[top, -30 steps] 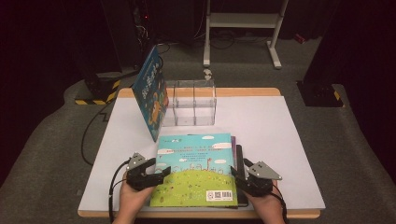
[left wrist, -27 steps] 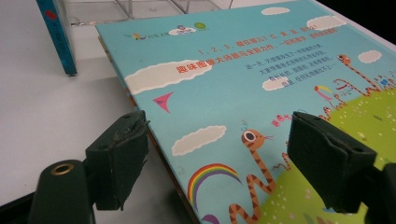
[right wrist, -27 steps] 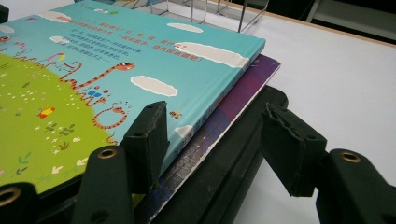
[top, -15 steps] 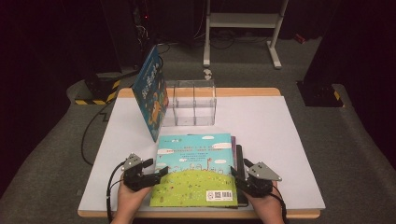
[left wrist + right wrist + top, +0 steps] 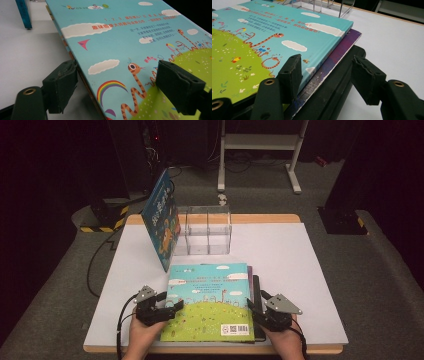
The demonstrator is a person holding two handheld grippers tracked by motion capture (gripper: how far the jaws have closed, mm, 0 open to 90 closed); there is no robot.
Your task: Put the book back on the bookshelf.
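A picture book (image 5: 210, 305) with a sky-and-green-hill cover lies on top of a flat stack near the table's front edge. Under it lie a purple book (image 5: 342, 50) and a black slab (image 5: 342, 82). My left gripper (image 5: 170, 302) is at the stack's left edge. Its jaws stand wide apart in the left gripper view (image 5: 120, 85), one beside the book's edge (image 5: 82, 72) and one over the cover. My right gripper (image 5: 256, 301) is at the stack's right edge. Its jaws are apart in the right gripper view (image 5: 327, 72), one over the cover and one just outside the black slab.
A blue book (image 5: 161, 220) leans tilted against a clear acrylic divider box (image 5: 207, 230) at the back of the white tabletop (image 5: 290, 270). Dark floor, cables and a metal stand lie beyond the table's far edge.
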